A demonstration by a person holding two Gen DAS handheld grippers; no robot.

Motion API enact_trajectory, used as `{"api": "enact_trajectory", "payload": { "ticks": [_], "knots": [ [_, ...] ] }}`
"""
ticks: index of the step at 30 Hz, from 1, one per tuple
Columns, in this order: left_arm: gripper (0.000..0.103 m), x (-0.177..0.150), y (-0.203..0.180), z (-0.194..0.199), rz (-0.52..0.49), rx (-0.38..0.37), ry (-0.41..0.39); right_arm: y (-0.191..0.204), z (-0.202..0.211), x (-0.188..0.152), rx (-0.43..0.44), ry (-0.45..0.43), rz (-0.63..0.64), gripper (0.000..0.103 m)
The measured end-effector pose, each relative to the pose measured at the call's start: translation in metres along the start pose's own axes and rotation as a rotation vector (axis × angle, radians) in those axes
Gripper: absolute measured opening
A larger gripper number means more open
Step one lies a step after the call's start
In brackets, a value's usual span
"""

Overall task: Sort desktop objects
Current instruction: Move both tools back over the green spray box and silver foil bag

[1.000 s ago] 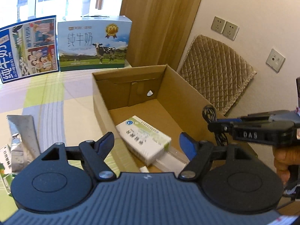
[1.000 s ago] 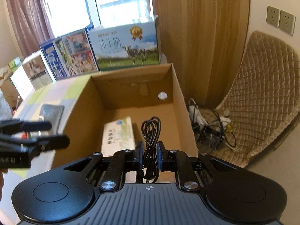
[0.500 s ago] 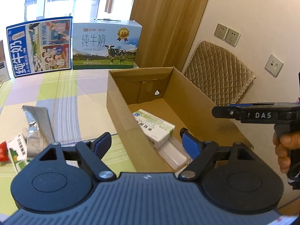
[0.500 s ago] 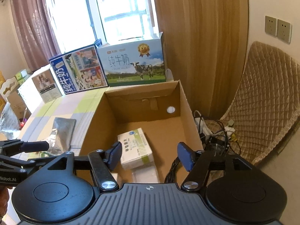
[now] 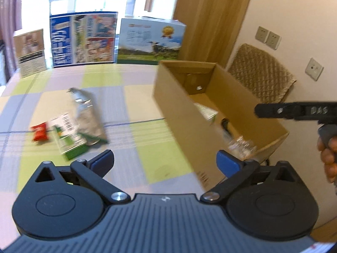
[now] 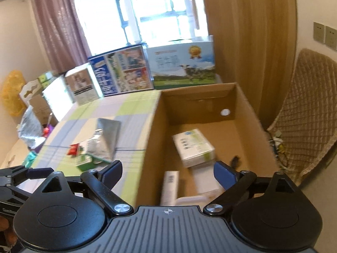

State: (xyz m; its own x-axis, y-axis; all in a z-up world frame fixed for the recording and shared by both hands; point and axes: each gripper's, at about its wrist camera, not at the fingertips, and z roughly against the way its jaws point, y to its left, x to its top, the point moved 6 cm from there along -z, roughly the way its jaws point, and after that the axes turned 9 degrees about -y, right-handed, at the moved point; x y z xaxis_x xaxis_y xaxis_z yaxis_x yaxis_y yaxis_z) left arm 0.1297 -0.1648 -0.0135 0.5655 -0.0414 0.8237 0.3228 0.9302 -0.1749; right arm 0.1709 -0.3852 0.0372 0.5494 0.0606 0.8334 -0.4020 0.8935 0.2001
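brown box holds sorted things, both tools empty

cardboard box (image 6: 195, 109) stands open on the right part of the table (image 5: 130, 109), which has a checked cloth in green, lilac and cream. inside the box lies a white and green carton (image 6: 192, 147), beside it a long white packet (image 6: 169, 187) and some clear plastic piece, and a black cable (image 6: 235, 161) lies near the right wall.

left gripper (image 5: 165, 163) is above the table edge next to the box, its blue fingers wide apart with nothing between them. right gripper (image 6: 167, 171) is above the near end of the box, also spread wide and empty; in the left view it shows as a black bar (image 5: 294, 110) held by a hand (image 5: 328, 154).

on the cloth, well apart from the box, lie a silver pouch (image 5: 86, 113), a green and white pack (image 5: 67, 135) touching it, and a small red packet (image 5: 40, 133) just beside that pack. at the far edge of the table stand milk cartons (image 5: 84, 39) in front of the window.
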Motion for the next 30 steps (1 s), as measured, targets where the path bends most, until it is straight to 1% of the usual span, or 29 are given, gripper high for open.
{"api": "enact_trajectory", "payload": {
  "ticks": [3,6,10,15,20,24,30],
  "knots": [
    [0.101,-0.011,0.024,0.019,-0.005,0.069,-0.003,0.025,0.004,-0.003,0.037,0.005,0.013,0.094],
    [0.101,-0.021,0.051,0.037,0.029,0.131,0.002,0.049,0.005,-0.005,0.07,0.004,0.03,0.096],
    [0.101,-0.029,0.082,0.06,0.087,0.181,-0.009,0.078,0.003,-0.011,0.109,0.014,0.048,0.099],
    [0.101,-0.029,0.107,0.083,0.116,0.223,-0.032,0.107,-0.003,-0.021,0.142,0.038,0.067,0.101],
    [0.101,-0.03,0.123,0.094,0.124,0.256,-0.036,0.123,-0.008,-0.029,0.161,0.057,0.083,0.101],
    [0.101,-0.031,0.132,0.095,0.123,0.266,-0.036,0.133,-0.018,-0.035,0.172,0.074,0.091,0.101],
    [0.101,-0.036,0.147,0.083,0.129,0.281,-0.023,0.141,-0.039,-0.046,0.178,0.105,0.093,0.101]
  ]
}}
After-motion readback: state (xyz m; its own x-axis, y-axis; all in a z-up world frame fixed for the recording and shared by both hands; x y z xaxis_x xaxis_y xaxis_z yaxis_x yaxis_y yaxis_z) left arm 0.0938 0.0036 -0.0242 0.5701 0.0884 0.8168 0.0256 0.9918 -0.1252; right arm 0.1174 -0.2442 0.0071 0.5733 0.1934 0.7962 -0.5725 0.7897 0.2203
